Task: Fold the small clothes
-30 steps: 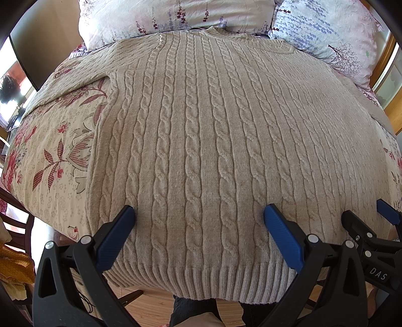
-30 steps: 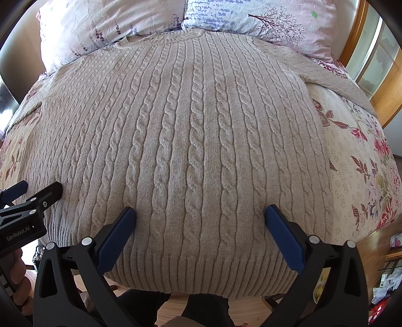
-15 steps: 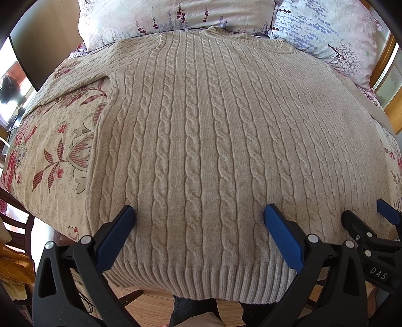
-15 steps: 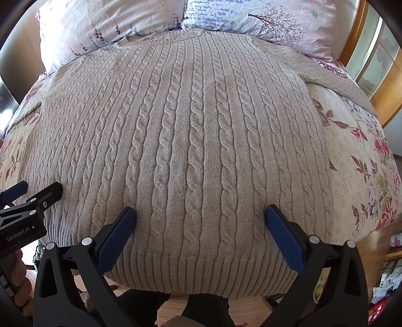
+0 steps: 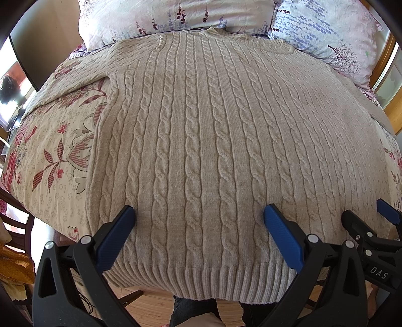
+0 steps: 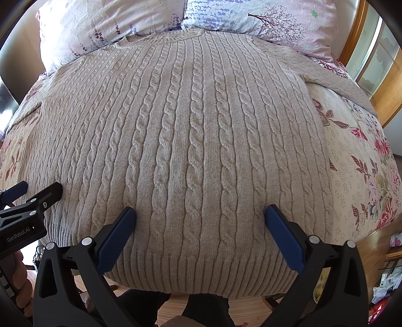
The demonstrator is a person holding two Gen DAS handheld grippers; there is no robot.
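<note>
A beige cable-knit sweater (image 5: 206, 140) lies flat and spread out on the bed, collar at the far end, ribbed hem (image 5: 208, 281) hanging over the near edge. Its sleeves reach out to both sides. My left gripper (image 5: 198, 213) hovers open over the lower left part of the sweater, nothing between its blue pads. My right gripper (image 6: 199, 213) hovers open over the lower right part (image 6: 201, 140). Each gripper shows at the edge of the other's view: the right gripper (image 5: 364, 216) and the left gripper (image 6: 41, 187).
A floral bedspread (image 5: 50, 156) covers the bed on both sides of the sweater (image 6: 356, 161). Two pillows (image 5: 176, 17) lie behind the collar. A wooden bed frame (image 6: 356, 32) stands at the right. A person's legs (image 5: 193, 312) and wood floor are below the hem.
</note>
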